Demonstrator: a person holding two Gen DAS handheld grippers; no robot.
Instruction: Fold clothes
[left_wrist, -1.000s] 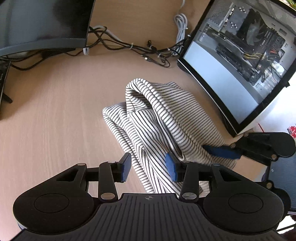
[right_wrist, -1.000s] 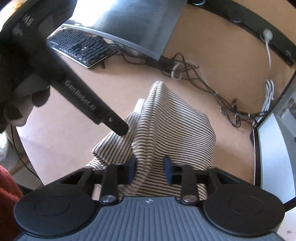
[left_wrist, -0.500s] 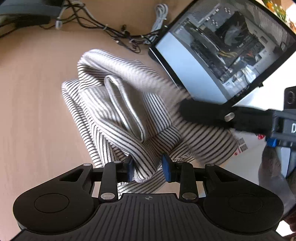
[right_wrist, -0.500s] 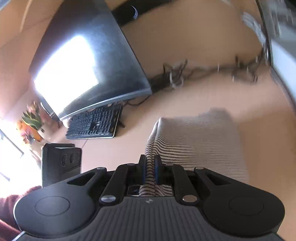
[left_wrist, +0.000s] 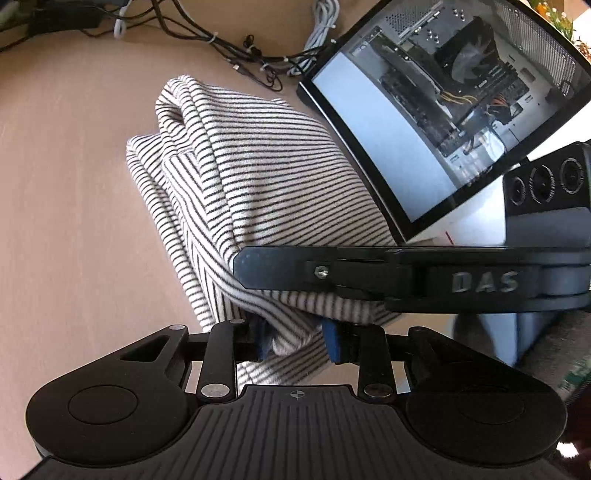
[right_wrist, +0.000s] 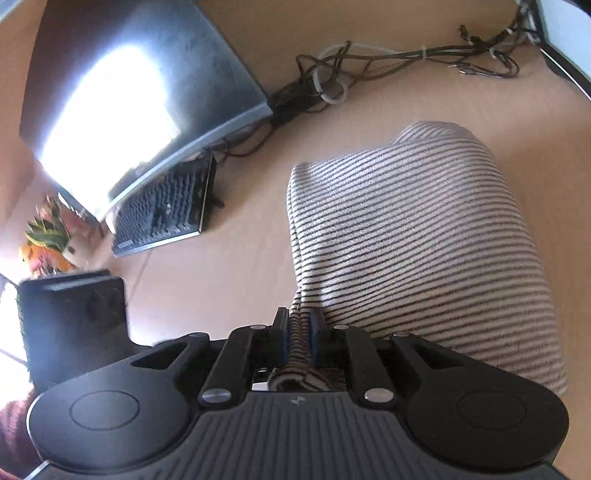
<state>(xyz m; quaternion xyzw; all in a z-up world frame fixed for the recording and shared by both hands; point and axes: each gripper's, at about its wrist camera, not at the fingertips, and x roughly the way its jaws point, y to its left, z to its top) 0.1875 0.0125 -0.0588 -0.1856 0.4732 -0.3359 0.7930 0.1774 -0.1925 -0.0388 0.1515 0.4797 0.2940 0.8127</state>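
A white garment with thin black stripes (left_wrist: 258, 177) lies in a folded bundle on the wooden desk; it also shows in the right wrist view (right_wrist: 413, 236). My left gripper (left_wrist: 295, 339) has its blue-padded jaws partly closed around the garment's near edge, with a bunch of fabric between them. My right gripper (right_wrist: 297, 332) is shut on a narrow fold of the same garment at its near left corner. The right gripper's body (left_wrist: 406, 277) reaches in from the right across the garment in the left wrist view.
An open PC case (left_wrist: 443, 110) stands right of the garment. Tangled cables (left_wrist: 236, 48) lie behind it. A dark monitor (right_wrist: 122, 96) and a keyboard (right_wrist: 166, 210) stand to the left. The left gripper's body (right_wrist: 74, 321) shows at lower left in the right wrist view.
My right gripper closed on a fold of the garment and stays clamped. My left gripper moved onto the near edge and narrowed around it. The garment now lies more compactly folded.
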